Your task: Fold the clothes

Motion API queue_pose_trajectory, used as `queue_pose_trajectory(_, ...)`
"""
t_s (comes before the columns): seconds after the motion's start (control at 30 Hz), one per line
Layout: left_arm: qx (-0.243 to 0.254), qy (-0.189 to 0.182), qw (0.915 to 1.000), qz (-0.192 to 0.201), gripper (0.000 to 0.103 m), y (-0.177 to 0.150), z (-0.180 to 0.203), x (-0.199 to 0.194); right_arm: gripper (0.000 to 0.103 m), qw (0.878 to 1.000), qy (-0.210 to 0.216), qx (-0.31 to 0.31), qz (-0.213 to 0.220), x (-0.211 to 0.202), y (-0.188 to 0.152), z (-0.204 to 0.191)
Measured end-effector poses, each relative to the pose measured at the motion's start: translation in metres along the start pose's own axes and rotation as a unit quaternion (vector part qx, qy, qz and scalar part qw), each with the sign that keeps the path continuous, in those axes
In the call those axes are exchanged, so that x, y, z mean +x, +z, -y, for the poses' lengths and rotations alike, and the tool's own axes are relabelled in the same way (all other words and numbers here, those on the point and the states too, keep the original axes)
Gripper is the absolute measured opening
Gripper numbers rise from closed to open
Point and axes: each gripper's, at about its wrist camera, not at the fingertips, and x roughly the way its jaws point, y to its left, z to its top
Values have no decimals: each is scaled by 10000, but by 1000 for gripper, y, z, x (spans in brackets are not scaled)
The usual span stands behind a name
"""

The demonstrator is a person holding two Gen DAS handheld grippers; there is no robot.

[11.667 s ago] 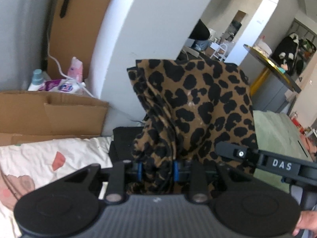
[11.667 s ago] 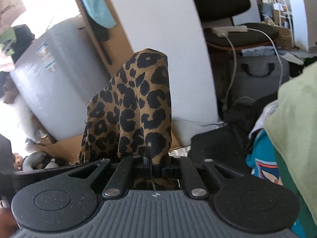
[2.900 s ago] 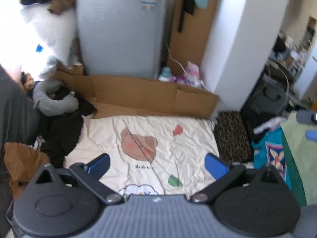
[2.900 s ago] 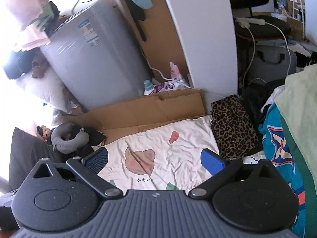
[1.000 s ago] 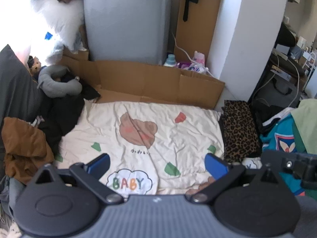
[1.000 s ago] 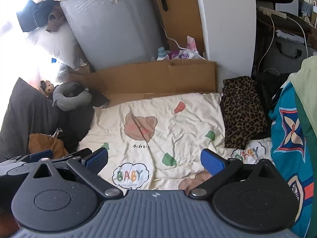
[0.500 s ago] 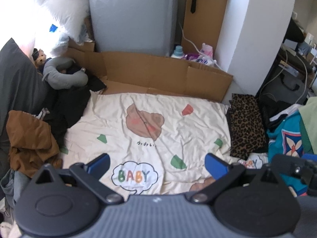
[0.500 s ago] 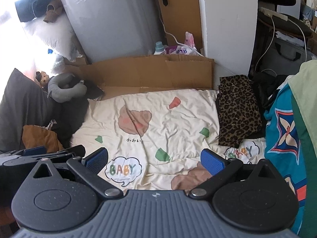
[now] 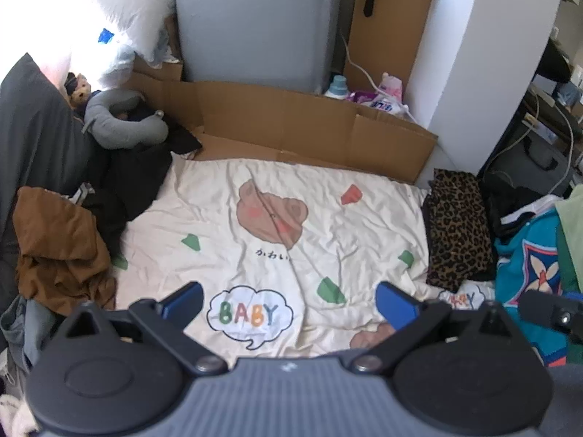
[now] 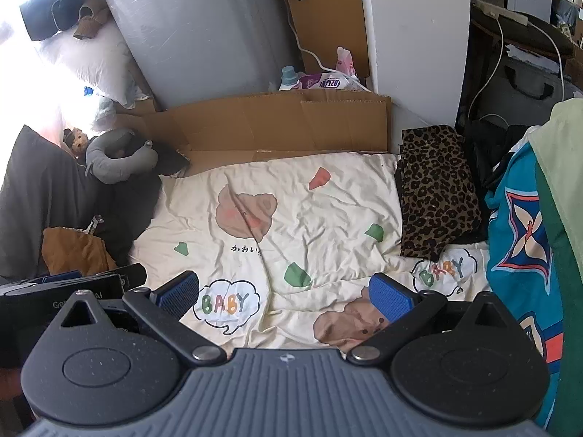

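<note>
Leopard-print clothing (image 9: 457,229) is seen folded into a narrow stack at the far right edge of the cream blanket (image 9: 255,196), partly on the blanket and partly on a dark item beneath it. In the right wrist view the same stack (image 10: 437,189) is found ahead and to the right of the right gripper (image 10: 286,293), well apart from its blue pads (image 10: 391,296). Neither gripper is touching it. The left gripper (image 9: 289,300) is held above the near part of the blanket, over the "BABY" cloud print (image 9: 249,313), with its fingers spread wide and nothing between them. The right gripper is likewise spread wide and empty.

A brown garment (image 9: 58,251) is heaped at the left edge of the blanket, beside dark clothing (image 9: 135,178) and a grey neck pillow (image 9: 120,123). A teal patterned cloth (image 10: 524,225) is seen at the right, just beside the leopard-print stack. A flattened cardboard sheet (image 9: 291,127) is stood along the far edge of the blanket, with a grey appliance (image 9: 255,25) behind it and a white wall (image 9: 484,54) to its right.
</note>
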Motion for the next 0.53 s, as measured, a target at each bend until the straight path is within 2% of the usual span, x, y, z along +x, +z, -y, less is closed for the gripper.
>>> queue_pose_trajectory(0.53, -92, 13, 9999, 130, 101, 0, -3, -4, 102, 10000, -32, 9, 13, 0, 1, 3)
